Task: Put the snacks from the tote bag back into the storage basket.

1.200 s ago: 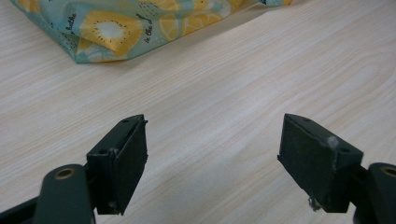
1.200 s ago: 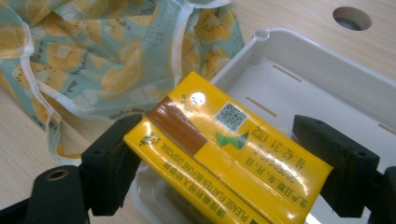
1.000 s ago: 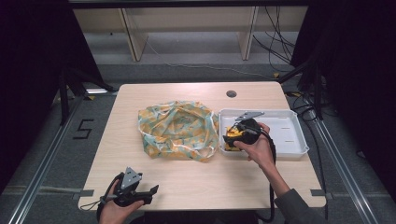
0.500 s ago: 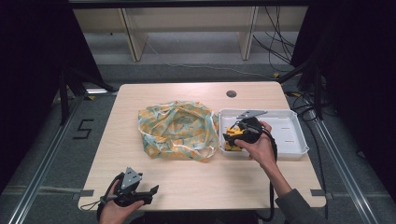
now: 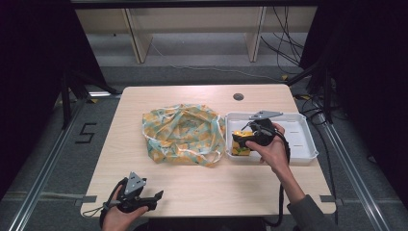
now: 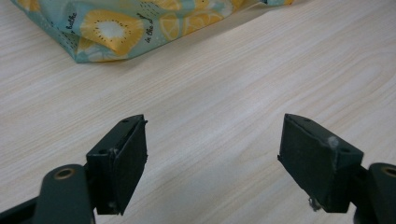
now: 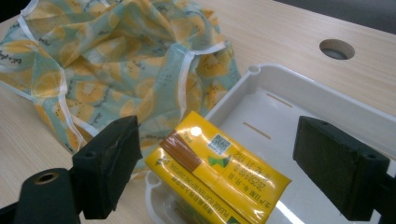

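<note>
We have the right tongs spread wide over the yellow drink cartons at the white tray's near-left corner, beside the lemon-print bag. Next we judge: lower, clamp. Left tongs rest apart over bare bench.

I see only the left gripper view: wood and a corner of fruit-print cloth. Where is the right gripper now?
Observer: The right gripper is over the left end of a white tray, beside the bag.
Operator: Is it holding something?
Observer: No. Its jaws stand open around a yellow pack lying in the tray.
Operator: Is the pack plain?
Observer: It has a brown stripe and a QR code.
</note>
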### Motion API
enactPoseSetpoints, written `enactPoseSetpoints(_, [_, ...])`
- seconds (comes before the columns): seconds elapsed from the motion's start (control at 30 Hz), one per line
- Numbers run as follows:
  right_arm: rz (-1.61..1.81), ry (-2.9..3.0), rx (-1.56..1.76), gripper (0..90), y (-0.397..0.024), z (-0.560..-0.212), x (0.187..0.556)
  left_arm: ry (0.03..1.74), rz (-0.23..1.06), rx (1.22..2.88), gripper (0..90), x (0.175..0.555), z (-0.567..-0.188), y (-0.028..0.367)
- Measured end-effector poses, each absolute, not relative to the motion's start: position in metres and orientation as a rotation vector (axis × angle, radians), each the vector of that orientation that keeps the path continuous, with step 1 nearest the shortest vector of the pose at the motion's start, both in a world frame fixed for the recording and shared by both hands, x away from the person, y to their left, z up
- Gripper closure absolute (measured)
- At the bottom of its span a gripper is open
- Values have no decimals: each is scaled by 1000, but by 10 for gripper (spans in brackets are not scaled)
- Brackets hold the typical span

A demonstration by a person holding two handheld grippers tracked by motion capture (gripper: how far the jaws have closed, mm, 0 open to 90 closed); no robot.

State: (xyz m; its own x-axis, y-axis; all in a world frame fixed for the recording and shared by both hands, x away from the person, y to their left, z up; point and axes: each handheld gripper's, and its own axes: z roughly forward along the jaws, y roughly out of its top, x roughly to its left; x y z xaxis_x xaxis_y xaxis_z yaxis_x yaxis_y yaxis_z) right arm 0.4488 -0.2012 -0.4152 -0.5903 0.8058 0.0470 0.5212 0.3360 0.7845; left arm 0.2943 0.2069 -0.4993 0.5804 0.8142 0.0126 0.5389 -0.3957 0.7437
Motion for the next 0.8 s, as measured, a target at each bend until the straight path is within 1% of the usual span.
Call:
enactPoseSetpoints(0.13, [1153,2232,1135,160,-206,-412,450,1068,501,2100,228,295,-499,207])
enactPoseSetpoints(0.27, [1157,2232,1173,161,-210,-408,447,1077,504,2115,228,295,-498,207])
enactPoseSetpoints(0.3, [1163,2222,1168,160,-211,-409,447,1068,504,2102,228,296,-499,207])
enactPoseSetpoints(0.33, [1154,2236,1152,161,-213,-409,448,1096,498,2046,228,296,-500,203])
enactPoseSetpoints(0.4, [1154,2230,1157,161,-213,-410,448,1070,495,2100,228,296,-498,206])
enactPoseSetpoints(0.47, [1160,2234,1167,161,-215,-411,449,1072,500,2108,228,297,-499,206])
enactPoseSetpoints(0.57, [1163,2237,1201,161,-216,-410,447,1114,493,2081,228,297,-501,205])
enactPoseSetpoints(0.67, [1177,2217,1177,162,-218,-412,448,1090,505,2106,228,297,-498,207])
enactPoseSetpoints(0.7, [1176,2225,1168,162,-219,-412,448,1097,501,2077,228,297,-499,206])
enactPoseSetpoints(0.73, [1173,2224,1182,163,-218,-411,447,1081,510,2118,228,297,-497,207])
enactPoseSetpoints(0.77, [1165,2218,1168,163,-220,-411,447,1091,493,2086,228,297,-499,206])
enactPoseSetpoints(0.8, [1158,2228,1169,164,-221,-409,447,1081,510,2101,228,296,-498,207])
